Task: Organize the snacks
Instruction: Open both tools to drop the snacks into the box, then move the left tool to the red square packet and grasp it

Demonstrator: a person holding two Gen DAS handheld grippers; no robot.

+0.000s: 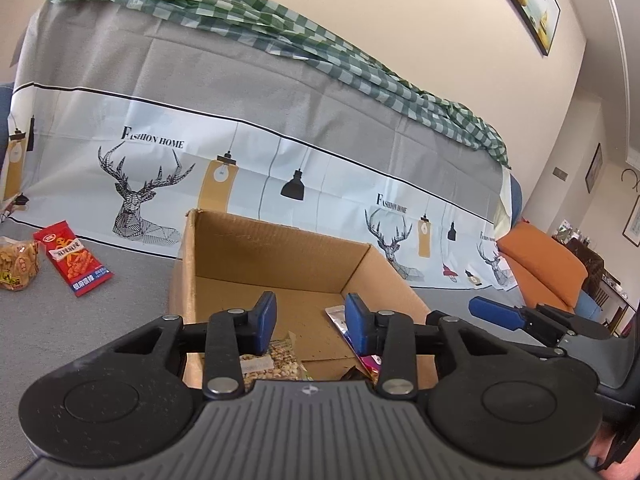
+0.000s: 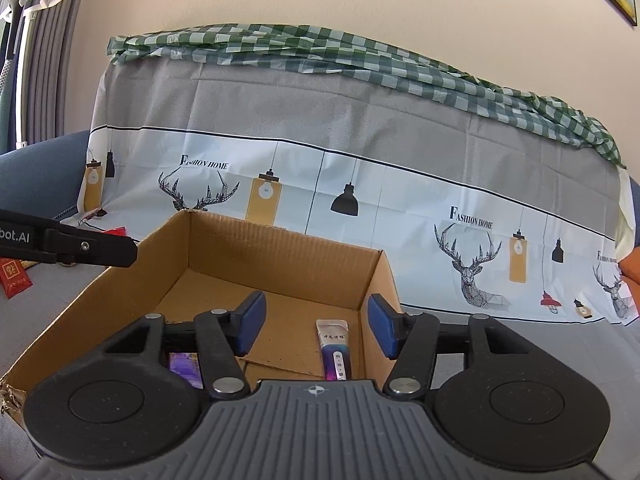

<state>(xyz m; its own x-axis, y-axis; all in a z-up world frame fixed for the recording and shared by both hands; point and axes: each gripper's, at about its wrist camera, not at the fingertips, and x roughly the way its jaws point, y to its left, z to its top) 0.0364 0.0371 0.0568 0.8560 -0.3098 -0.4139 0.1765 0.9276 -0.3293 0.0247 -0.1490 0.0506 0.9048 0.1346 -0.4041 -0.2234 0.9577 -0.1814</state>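
Left gripper (image 1: 310,322): jaws part open, empty, over the cardboard box (image 1: 280,248). Right gripper (image 2: 314,326): likewise. Remaining item: red snack packet (image 1: 72,258), on the grey cover beyond the box's left wall, long axis toward that wall; left hand nearer.

I get bright, even daylight in both views, soft shadows, no glare, sharp focus, and strong fisheye bending toward dark corners.
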